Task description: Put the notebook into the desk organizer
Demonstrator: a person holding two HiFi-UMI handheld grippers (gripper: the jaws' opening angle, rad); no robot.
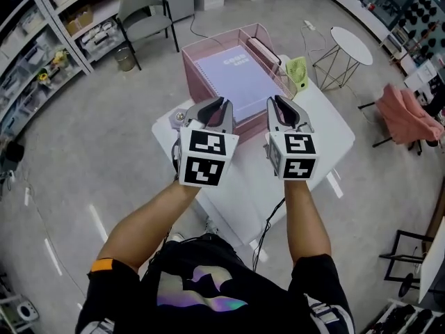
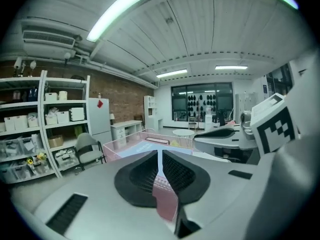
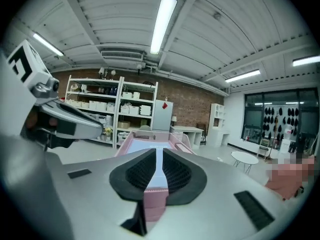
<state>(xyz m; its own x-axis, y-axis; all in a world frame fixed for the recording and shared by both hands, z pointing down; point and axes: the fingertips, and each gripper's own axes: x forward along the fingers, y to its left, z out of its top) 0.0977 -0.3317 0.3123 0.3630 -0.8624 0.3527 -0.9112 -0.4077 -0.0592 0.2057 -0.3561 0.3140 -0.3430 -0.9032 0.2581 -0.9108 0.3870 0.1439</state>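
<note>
A pink wire desk organizer (image 1: 215, 39) stands on the white table (image 1: 327, 127). The lavender notebook (image 1: 240, 82) lies slanted inside it. My left gripper (image 1: 224, 104) and right gripper (image 1: 276, 101) hover side by side over the organizer's near wall, pointing across the notebook. In the left gripper view the jaws (image 2: 159, 154) stand almost together with only a thin slit, and nothing is gripped; pink mesh and the notebook (image 2: 145, 146) show beyond. The right gripper view shows the same: jaws (image 3: 159, 154) nearly touching, the notebook (image 3: 150, 149) ahead.
A small green fan (image 1: 297, 72) stands at the organizer's right corner, and a round metal object (image 1: 181, 117) lies at the table's left edge. A round side table (image 1: 351, 44), a grey chair (image 1: 142, 9) and storage shelves (image 1: 42, 54) surround the table.
</note>
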